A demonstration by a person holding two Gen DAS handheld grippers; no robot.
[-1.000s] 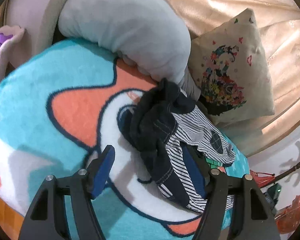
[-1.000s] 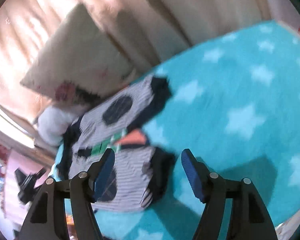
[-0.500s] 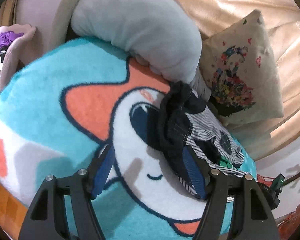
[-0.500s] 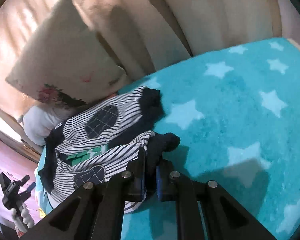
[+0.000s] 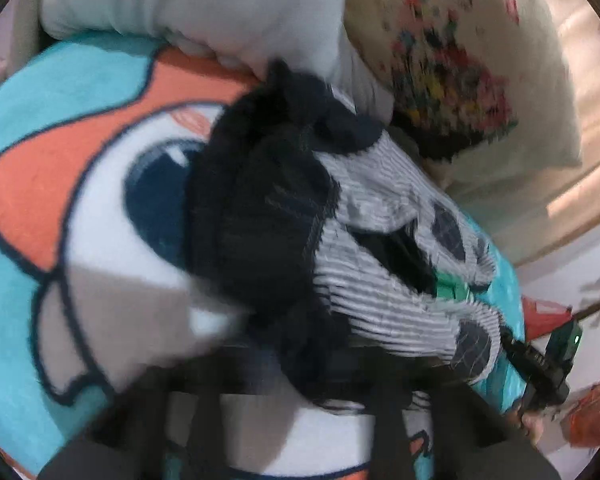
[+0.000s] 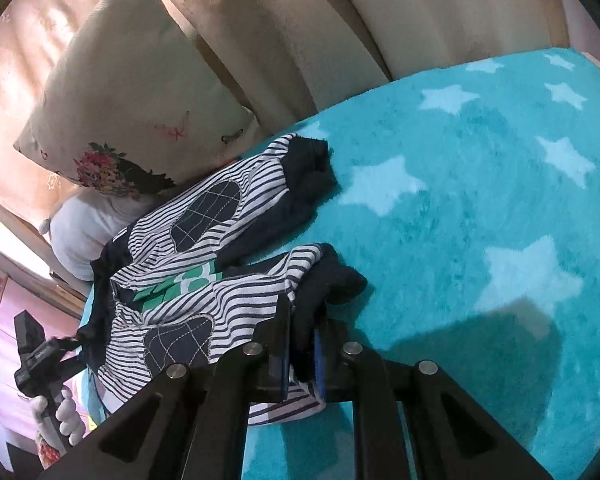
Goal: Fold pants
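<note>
The pants (image 6: 204,272) are striped white and navy, with dark knee patches and dark cuffs, and lie crumpled on a teal blanket (image 6: 480,208). My right gripper (image 6: 302,356) is shut on the dark cuff of the near leg. In the blurred left wrist view the pants (image 5: 300,232) fill the middle, dark waistband toward me. My left gripper (image 5: 300,376) is shut on the dark waistband cloth; its fingers are smeared by motion.
A floral cushion (image 6: 124,92) and a grey pillow (image 5: 204,4) lie behind the pants against beige curtains. The blanket has a cartoon face (image 5: 100,184) on the left side. The left hand's gripper shows in the right wrist view (image 6: 40,364).
The left gripper moved in on the waistband and closed, blurring its view. The right gripper, open a second ago, closed on the cuff and has stayed shut on it.
</note>
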